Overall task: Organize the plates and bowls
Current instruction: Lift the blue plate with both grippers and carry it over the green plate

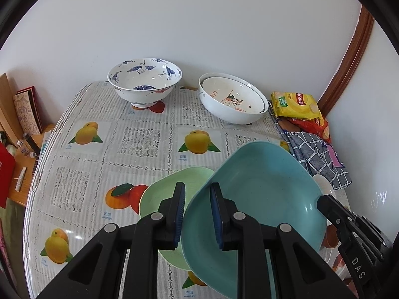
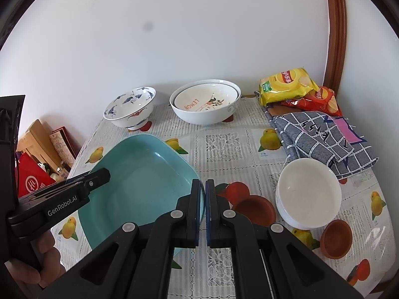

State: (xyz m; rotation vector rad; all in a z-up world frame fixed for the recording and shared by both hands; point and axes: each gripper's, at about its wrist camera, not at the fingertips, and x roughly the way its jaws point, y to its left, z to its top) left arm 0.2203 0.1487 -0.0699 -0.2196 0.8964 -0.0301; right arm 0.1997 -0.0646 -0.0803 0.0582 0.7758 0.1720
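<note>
At the far left, beyond the edge of the surface (image 1: 82, 104), a lower wooden shelf holds a patterned book (image 1: 27, 111) and a red bag (image 2: 31, 178). On the fruit-printed cloth near the back wall stands a blue-and-white bowl (image 1: 144, 81), upright on its foot. To its right, well apart from it, sits a large white bowl (image 1: 232, 99) with a shallower dish marked LEMON (image 2: 205, 99) nested inside it.

In the foreground lies a pale green plate (image 1: 164, 189), flat on the cloth. The teal plate (image 1: 261, 194) is tilted above it, its left edge overlapping the green one. The left gripper (image 1: 198, 214) has its fingers narrowly apart with the teal plate's left rim pinched between the blue pads. The right gripper (image 2: 203, 210) clamps the plate's opposite rim, its fingers pressed nearly together on the thin edge. In the right wrist view a hand (image 2: 40, 261) shows at the lower left, wrapped round the left gripper's handle.

Further right, a small white bowl (image 2: 309, 194) rests on the cloth, with two little brown dishes just beside it: one (image 2: 254, 209) at its left, one (image 2: 336, 239) at its lower right. Behind the white bowl lies a folded blue checked cloth (image 2: 321, 139). At the back right corner a yellow crisp packet (image 2: 284, 84) lies on top of a red one (image 2: 316, 99), next to the brown door frame (image 2: 336, 25).
</note>
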